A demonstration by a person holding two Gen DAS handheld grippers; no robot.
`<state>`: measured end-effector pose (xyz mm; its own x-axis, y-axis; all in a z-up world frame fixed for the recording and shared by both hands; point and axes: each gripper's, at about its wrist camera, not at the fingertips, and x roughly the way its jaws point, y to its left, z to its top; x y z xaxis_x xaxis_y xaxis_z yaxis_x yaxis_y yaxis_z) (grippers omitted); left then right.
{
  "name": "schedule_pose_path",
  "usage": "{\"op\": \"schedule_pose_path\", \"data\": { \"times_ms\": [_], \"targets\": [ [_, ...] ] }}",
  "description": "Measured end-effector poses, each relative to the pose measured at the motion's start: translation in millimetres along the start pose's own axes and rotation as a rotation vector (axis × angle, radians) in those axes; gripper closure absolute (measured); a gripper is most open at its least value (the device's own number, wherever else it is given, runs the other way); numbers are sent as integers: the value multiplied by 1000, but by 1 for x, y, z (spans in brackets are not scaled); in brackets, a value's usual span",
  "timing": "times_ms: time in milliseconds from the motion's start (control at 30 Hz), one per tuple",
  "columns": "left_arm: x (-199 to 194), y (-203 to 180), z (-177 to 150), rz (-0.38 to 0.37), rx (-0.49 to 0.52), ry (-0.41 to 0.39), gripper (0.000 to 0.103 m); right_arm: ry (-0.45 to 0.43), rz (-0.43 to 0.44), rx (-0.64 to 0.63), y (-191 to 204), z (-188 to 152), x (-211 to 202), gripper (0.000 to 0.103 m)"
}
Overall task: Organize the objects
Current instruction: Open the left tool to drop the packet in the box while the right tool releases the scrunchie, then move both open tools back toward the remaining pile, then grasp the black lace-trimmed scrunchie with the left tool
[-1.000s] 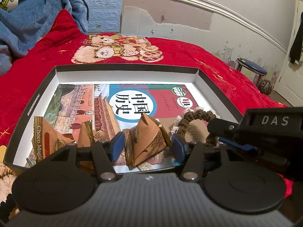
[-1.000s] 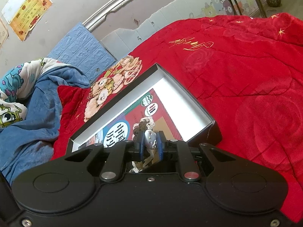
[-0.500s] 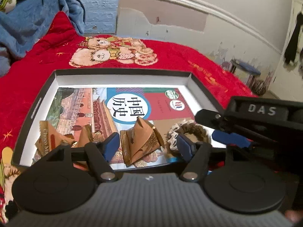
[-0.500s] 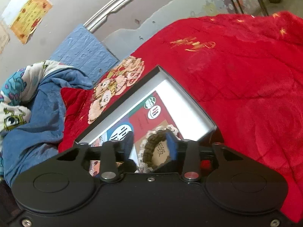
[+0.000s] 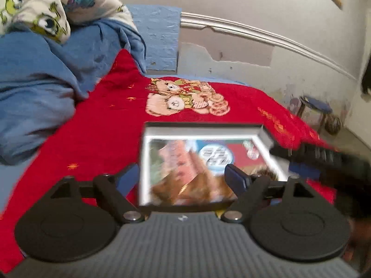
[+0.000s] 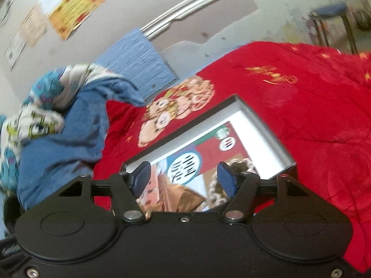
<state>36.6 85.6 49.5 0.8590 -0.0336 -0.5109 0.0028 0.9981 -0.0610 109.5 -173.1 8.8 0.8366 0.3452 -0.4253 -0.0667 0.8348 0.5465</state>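
Across a bed, a red quilt (image 5: 97, 139) printed with a cluster of teddy bears (image 5: 185, 98) spreads out under both views. At the head of the bed a crumpled blue blanket (image 5: 34, 88) lies heaped on the quilt, topped by a white cartoon-print cloth (image 5: 46, 7). Near the middle of the quilt sits an open shallow box (image 6: 262, 127), black outside and white inside. Flat on its floor lies a book (image 6: 208, 153) with a red cover and a white circle of dark characters. On the book, toward the near edge of the box, rest brown folded paper packets (image 5: 199, 185), blurred by motion, and just beside them a brown beaded bracelet (image 6: 234, 176) with a lacy white edge. Beyond the bed's far corner a small blue-topped stool (image 5: 315, 108) stands by the wall. The left tool (image 5: 178, 180) hangs over the near edge of the box with its blue-padded fingers spread wide and nothing between them. The right tool (image 6: 184, 180) hangs over the same edge, fingers likewise set wide apart and empty, the bracelet showing just past its right finger.
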Motion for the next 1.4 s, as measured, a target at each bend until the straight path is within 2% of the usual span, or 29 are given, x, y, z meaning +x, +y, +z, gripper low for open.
{"op": "schedule_pose_path", "data": {
  "times_ms": [100,267,400,500,567,633,700,767,900,1000,1100,1400],
  "targets": [
    [-13,18,-22,95,19,-7,14,19,-4,-66,17,-9,1,35],
    [7,29,-17,88,-75,99,14,49,-11,-89,28,-20,4,33],
    [8,31,-21,111,-61,32,14,75,-29,-103,29,-27,12,32],
    [16,39,-26,136,-119,56,14,84,-33,-105,28,-35,20,32],
    [20,46,-32,108,-166,93,14,82,-40,-103,25,-41,25,32],
    [27,55,-37,42,-259,155,15,55,-47,-103,26,-44,23,32],
    [33,60,-41,12,-325,188,15,35,-46,-91,26,-45,20,32],
    [35,55,-44,28,-301,200,15,27,-39,-101,28,-45,16,31],
    [36,34,-50,116,-157,190,15,51,-68,-136,30,-50,3,26],
    [38,26,-55,135,-124,196,15,62,-113,-214,35,-58,-4,25],
    [45,17,-60,170,-69,202,15,102,-94,-210,38,-60,3,25],
    [59,3,-70,171,-4,239,18,182,-57,-154,38,-73,24,25]
  ]
}}
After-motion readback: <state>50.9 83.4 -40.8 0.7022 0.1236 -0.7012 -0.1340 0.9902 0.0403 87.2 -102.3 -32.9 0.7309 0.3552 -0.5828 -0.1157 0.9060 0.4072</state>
